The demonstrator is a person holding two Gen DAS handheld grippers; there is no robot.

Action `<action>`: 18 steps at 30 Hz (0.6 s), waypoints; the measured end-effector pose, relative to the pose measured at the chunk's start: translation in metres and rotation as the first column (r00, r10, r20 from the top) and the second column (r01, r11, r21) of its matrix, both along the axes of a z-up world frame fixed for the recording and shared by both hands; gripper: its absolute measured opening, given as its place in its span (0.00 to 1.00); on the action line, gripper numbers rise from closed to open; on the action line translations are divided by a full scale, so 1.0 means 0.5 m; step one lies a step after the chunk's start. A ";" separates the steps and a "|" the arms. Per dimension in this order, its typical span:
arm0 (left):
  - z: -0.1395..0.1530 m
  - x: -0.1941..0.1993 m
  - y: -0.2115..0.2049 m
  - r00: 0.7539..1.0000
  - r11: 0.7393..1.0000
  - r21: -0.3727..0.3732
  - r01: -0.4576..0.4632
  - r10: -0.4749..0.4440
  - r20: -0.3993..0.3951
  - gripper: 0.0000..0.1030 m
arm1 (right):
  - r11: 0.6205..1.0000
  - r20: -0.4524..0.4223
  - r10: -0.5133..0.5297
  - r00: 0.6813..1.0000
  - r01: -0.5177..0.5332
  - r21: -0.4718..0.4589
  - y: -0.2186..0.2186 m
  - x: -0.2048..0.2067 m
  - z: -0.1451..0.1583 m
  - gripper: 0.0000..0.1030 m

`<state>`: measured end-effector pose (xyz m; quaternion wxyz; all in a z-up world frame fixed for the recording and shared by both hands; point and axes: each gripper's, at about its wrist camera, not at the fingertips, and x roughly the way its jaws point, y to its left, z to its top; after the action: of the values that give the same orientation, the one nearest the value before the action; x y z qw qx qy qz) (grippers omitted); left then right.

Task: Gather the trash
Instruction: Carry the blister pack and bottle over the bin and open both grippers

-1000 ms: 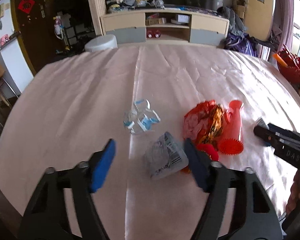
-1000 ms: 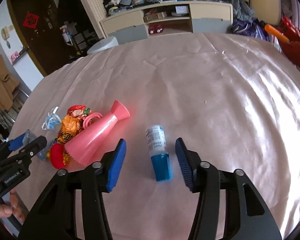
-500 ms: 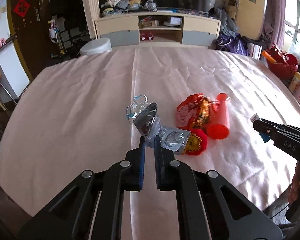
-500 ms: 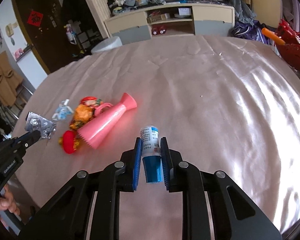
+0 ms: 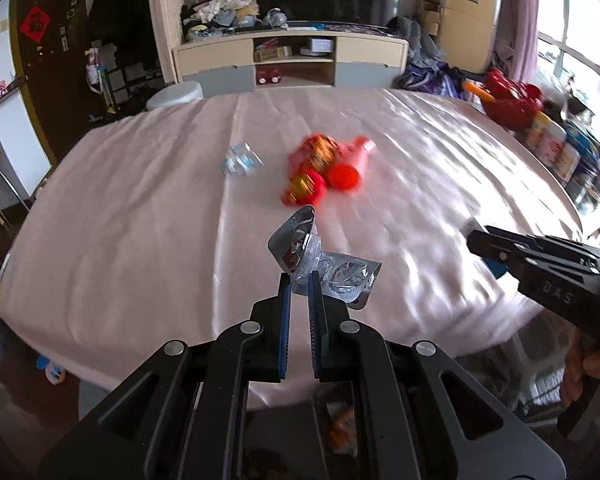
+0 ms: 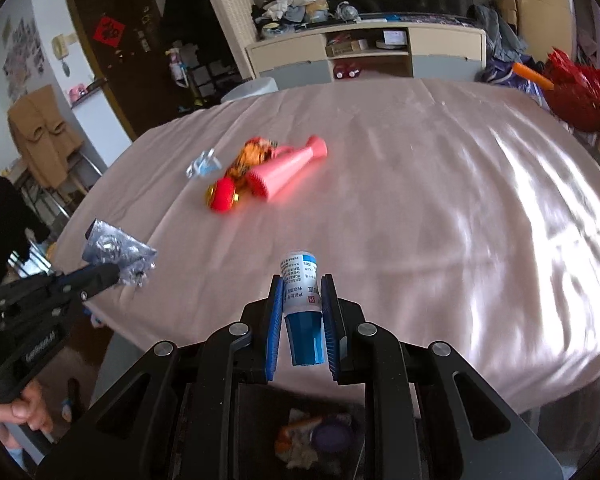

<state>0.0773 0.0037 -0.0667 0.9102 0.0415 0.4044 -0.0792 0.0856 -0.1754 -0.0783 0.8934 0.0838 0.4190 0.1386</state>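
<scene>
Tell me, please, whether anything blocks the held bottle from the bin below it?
Nothing visible does. The right gripper is shut on the bottle near the table edge, and the bin, already holding scraps, sits open just beneath, between the gripper's arms.

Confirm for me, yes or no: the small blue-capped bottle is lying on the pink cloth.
No, the small blue-capped bottle is clamped between the fingers of the right gripper, lifted clear of the pink cloth.
</scene>
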 end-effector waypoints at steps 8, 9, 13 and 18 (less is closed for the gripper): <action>-0.072 -0.115 -0.032 0.996 0.998 -0.053 0.031 -0.035 -0.083 0.07 | 1.000 -0.048 0.004 0.999 -0.002 0.031 -0.019 -0.091 -0.036 0.20; -0.084 -0.125 -0.036 0.995 0.998 -0.052 0.033 -0.038 -0.096 0.07 | 1.000 -0.057 0.007 0.998 -0.005 0.027 -0.017 -0.101 -0.043 0.20; -0.128 -0.171 -0.045 0.989 0.998 -0.053 0.043 -0.050 -0.141 0.07 | 1.000 -0.092 0.016 0.996 -0.015 0.012 -0.011 -0.131 -0.071 0.20; -0.169 -0.217 -0.040 0.981 0.996 -0.086 0.033 -0.049 -0.189 0.07 | 1.000 -0.125 0.029 0.992 -0.029 -0.002 0.000 -0.168 -0.103 0.20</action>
<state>-0.0310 -0.0164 -0.1511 0.8663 0.0045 0.4853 -0.1184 0.0017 -0.1754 -0.1298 0.8636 0.0846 0.4753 0.1454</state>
